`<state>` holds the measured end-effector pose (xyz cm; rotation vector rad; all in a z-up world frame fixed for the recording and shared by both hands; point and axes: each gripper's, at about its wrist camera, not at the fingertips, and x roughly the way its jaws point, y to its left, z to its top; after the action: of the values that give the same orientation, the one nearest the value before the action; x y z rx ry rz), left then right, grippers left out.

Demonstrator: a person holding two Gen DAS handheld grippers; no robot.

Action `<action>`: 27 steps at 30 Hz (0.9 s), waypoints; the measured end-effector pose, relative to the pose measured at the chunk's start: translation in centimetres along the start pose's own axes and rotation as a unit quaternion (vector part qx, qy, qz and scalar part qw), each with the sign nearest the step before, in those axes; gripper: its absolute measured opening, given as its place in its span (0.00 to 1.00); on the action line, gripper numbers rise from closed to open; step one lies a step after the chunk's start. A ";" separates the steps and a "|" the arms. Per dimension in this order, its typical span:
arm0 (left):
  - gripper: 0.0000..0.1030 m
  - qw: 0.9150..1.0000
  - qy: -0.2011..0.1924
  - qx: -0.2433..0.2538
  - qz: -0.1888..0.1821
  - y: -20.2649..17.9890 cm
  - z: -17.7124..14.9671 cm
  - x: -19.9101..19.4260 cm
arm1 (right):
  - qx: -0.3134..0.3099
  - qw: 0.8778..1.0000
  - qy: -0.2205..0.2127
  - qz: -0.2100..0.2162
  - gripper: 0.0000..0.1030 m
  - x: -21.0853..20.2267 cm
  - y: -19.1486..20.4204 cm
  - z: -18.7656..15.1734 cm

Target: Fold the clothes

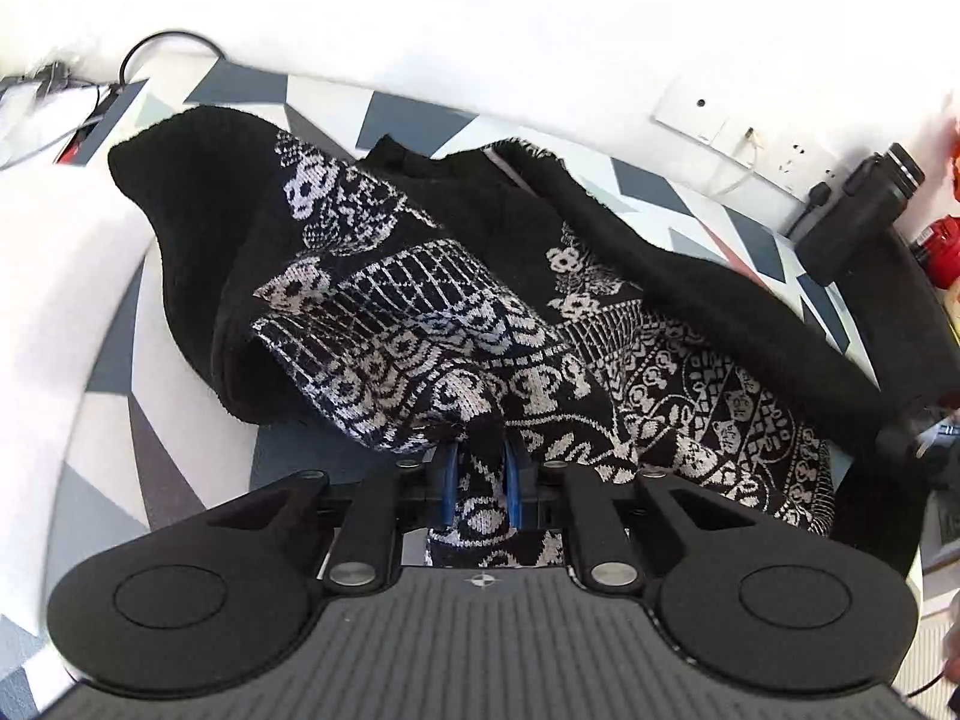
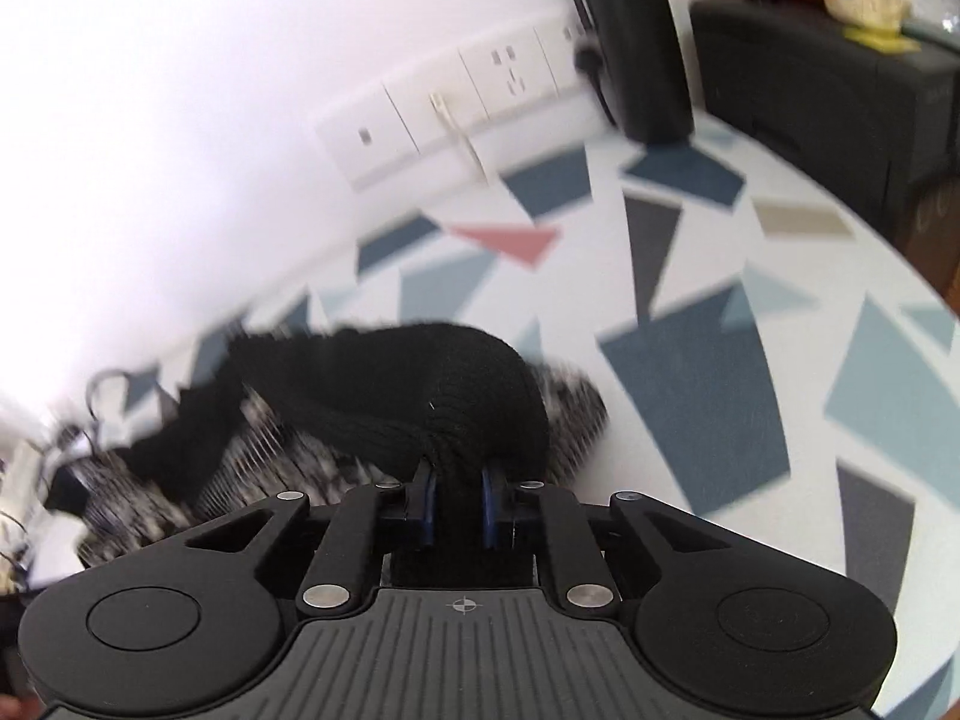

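White wall behind, with a row of sockets (image 2: pixel 480 90). Bench (image 2: pixel 720 312) covered in a cloth of blue, grey and red triangles. Black-and-white patterned sweater (image 1: pixel 480 312) bunched and partly lifted over the bench, black ribbed edge draped along its right side. Left gripper (image 1: pixel 480 474), blue-padded fingers (image 1: pixel 447 480) closed on a patterned fold. Right gripper (image 2: pixel 457 498) likewise clamped on a black ribbed part of the sweater; rest blurred there. Black bottle (image 2: pixel 636 42) standing against the wall near the sockets.
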<state>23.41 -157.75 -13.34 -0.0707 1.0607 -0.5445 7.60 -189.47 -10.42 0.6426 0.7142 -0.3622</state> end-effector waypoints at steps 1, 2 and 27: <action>0.15 1.000 0.005 -0.013 0.002 0.5 -0.2 0.2 | -0.002 1.000 -0.005 0.005 0.12 0.0 0.3 0.8; 0.15 1.000 0.009 -0.024 0.004 1.0 -0.4 0.4 | -0.003 1.000 -0.010 0.010 0.12 0.1 0.6 1.6; 0.14 0.989 -0.080 -0.090 0.080 6.2 2.5 -1.0 | -0.048 0.990 0.045 -0.124 0.74 8.6 -1.0 0.1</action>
<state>27.54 -152.43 -13.23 -0.1832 0.9479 -0.2912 13.26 -191.07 -16.78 0.4822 0.8953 -0.5284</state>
